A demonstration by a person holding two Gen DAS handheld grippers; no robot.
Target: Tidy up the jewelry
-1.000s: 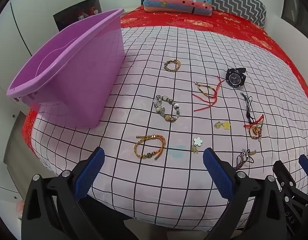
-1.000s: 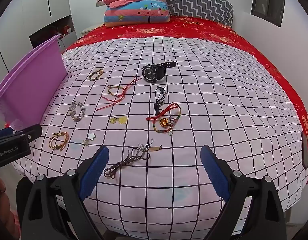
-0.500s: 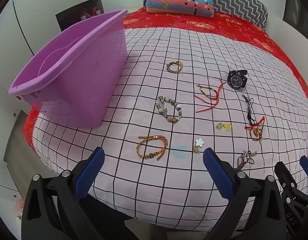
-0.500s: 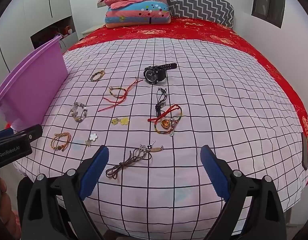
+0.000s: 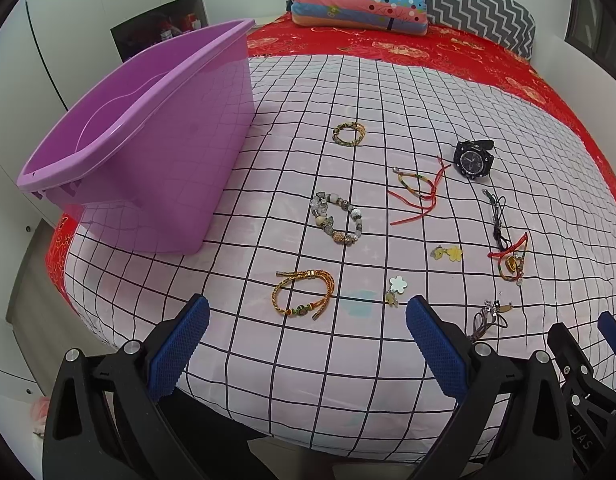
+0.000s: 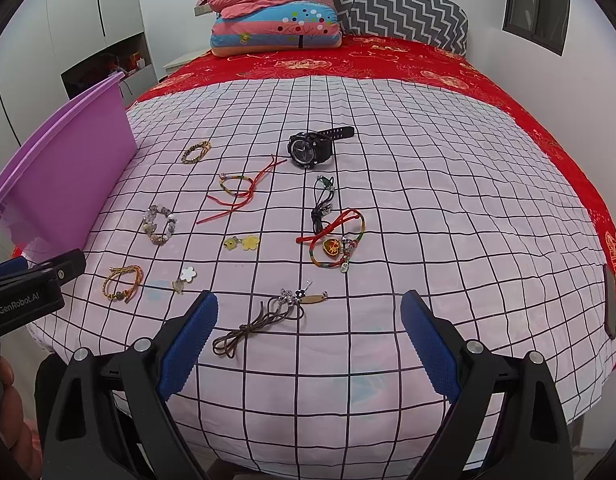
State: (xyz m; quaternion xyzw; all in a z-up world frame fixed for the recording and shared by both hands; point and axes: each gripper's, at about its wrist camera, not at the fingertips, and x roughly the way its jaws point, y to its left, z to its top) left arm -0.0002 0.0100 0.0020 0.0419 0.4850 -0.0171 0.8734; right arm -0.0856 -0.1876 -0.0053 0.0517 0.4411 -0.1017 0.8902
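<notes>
Left-wrist view: the left gripper (image 5: 306, 344) occupied the lower part of the frame with its blue-padded fingers (image 5: 178, 346) spread wide and nothing between them, above the near edge of the gridded sheet (image 5: 268, 344). A purple tub (image 5: 168, 152) stood on the sheet at the upper left of the frame. The jewelry lay scattered across the sheet, each piece apart from the others: an orange braided bracelet (image 5: 304, 294) at lower centre, just beyond the finger gap; a beaded bracelet (image 5: 338, 218) at centre; a small woven bracelet (image 5: 349, 133) above it; a red-cord bracelet (image 5: 418, 192) right of centre; and a black watch (image 5: 473, 159) at the upper right.

Right-wrist view: the right gripper (image 6: 308, 336) sat at the bottom of the frame, its fingers likewise spread and empty. A brown cord necklace (image 6: 264, 320) lay between the fingertips in the frame, resting on the sheet. A red-and-multicolour charm bracelet (image 6: 336, 240) lay at centre, a black cord (image 6: 323, 200) directly above it, two yellow flower charms (image 6: 242, 243) left of centre, and a white flower charm (image 6: 187, 276) at lower left. Folded bedding (image 6: 276, 12) was stacked at the top of the frame.
</notes>
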